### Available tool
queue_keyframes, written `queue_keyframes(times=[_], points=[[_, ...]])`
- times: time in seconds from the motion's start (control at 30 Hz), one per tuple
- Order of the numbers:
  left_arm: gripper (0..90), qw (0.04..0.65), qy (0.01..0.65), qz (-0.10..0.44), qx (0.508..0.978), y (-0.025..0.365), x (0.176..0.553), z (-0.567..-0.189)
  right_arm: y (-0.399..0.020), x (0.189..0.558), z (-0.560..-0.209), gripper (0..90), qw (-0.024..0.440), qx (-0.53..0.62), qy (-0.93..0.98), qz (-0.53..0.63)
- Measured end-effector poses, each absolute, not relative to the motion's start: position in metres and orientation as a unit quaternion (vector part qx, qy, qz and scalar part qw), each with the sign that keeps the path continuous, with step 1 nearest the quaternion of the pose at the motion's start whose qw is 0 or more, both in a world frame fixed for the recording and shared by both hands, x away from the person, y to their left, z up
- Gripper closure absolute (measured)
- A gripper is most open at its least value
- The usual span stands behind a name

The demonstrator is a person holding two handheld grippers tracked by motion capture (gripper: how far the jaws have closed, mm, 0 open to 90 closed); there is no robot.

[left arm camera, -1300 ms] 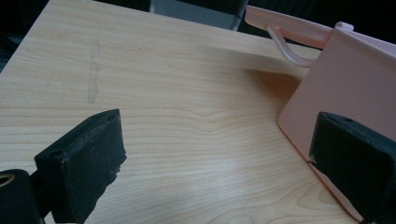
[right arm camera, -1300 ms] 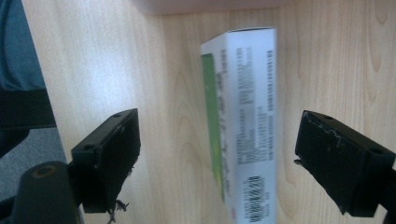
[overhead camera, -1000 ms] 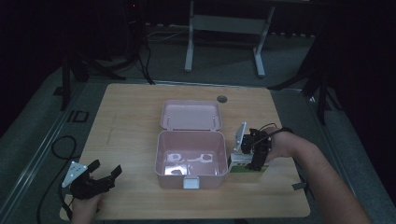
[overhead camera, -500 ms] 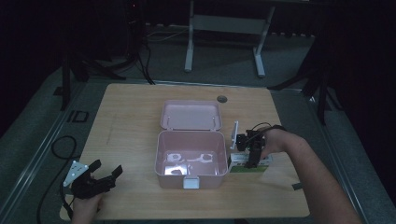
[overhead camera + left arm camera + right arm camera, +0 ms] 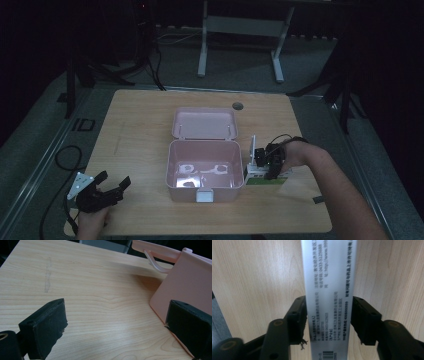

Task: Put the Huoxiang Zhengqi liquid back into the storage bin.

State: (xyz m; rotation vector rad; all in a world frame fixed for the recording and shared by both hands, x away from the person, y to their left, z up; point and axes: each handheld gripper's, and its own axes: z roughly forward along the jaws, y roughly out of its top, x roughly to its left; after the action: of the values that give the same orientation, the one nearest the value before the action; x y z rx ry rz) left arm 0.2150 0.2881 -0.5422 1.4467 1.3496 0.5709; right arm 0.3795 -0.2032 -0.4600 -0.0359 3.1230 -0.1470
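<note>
Over on the right side of the worktop point(image 5: 140, 125), the right hand-held gripper point(image 5: 260, 167) is down on the small white-and-green carton point(image 5: 265, 179), which lies flat on the wood just beside the right wall of the pink box point(image 5: 202, 172). Its jaws have just been closing, and the right gripper view tells the story: the carton point(image 5: 329, 290) runs straight up between the two black pads point(image 5: 298, 317), its printed white face turned to the camera, and both pads are pressed against its long sides. That is a grip on the carton, which is resting on the wood grain below. The pink box sits mid-worktop with its lid point(image 5: 204, 123) swung open and lying back behind it, a pale latch at the front wall. Down at the near left corner, the left hand-held gripper point(image 5: 107, 187) rests low on the wood, jaws spread wide with nothing between them; in the left gripper view its two pads point(image 5: 47, 325) frame bare worktop, with the pink box's wall point(image 5: 185, 285) just beside the right-hand pad.
</note>
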Motion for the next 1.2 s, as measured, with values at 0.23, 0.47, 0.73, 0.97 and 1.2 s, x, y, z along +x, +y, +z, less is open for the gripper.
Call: queue_keyframes(times=[0.23,0.47,0.73,0.97,1.2], points=[[3.6,0.515,0.563,0.239,0.6,0.289,0.215,-0.542,-0.203,0.378,-0.459,61.6,0.006,-0.018,0.998,-0.054],[3.6,0.517,0.566,0.24,0.596,0.29,0.214,-0.542,-0.204,0.376,-0.458,61.8,0.005,-0.011,0.998,-0.061],[3.4,0.52,0.568,0.236,0.593,0.291,0.214,-0.541,-0.21,0.375,-0.427,61.8,0.007,0.052,0.997,-0.05],[3.5,0.517,0.569,0.24,0.593,0.292,0.215,-0.541,-0.208,0.362,-0.394,61.8,0.027,0.053,0.997,-0.039],[3.6,0.517,0.569,0.241,0.592,0.292,0.215,-0.542,-0.202,0.349,-0.362,61.8,0.041,0.05,0.996,-0.057]])
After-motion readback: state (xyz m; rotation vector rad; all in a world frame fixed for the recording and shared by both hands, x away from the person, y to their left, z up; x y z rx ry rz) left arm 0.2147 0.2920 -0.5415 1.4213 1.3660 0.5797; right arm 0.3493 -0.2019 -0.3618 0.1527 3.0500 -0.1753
